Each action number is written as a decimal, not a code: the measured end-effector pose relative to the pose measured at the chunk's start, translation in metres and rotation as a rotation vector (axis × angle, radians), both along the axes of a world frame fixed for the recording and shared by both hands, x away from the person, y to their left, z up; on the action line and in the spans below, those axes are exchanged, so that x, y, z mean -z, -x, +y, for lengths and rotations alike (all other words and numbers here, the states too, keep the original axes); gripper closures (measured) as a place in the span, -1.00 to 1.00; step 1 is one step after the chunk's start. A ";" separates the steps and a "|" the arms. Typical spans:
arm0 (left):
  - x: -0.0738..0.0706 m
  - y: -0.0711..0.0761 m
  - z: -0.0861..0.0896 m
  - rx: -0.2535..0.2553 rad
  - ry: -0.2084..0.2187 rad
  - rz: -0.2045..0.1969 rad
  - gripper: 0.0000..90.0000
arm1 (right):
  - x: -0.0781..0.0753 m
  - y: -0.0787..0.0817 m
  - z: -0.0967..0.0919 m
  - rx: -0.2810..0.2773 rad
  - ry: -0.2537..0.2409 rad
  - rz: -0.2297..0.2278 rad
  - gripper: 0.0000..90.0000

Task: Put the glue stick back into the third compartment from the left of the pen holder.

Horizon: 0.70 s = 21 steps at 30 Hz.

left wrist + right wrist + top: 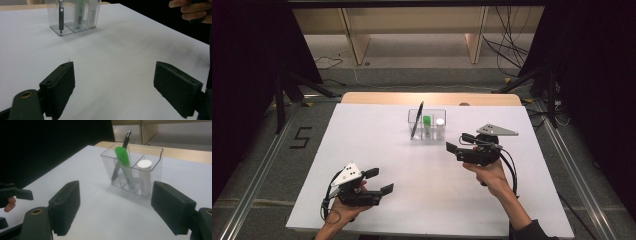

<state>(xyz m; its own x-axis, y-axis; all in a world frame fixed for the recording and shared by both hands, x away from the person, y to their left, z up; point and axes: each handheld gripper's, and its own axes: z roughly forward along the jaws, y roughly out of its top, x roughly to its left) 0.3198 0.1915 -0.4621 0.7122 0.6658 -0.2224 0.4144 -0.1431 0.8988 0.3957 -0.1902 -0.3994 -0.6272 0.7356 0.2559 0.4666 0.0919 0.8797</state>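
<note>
Right tongs [455,141] gape wide, nothing between them, just beside the clear plastic three-compartment organiser [427,125] ahead of their tips, where black pen [417,120], green marker [426,122] and white tube [440,123] stand upright. Left tongs [379,180], parted too, sit well back on the white surface [377,145].

My left gripper [113,92] has its jaws wide apart over the white table [120,50], nothing between them. Well beyond them stands the clear holder [72,25] with a pen [60,15], green marker [80,13] and white tube [93,12].
</note>
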 end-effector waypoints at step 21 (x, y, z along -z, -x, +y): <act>0.000 0.000 0.000 0.003 0.003 0.001 -0.62 | 0.026 0.065 -0.029 -0.011 -0.007 -0.024 -0.51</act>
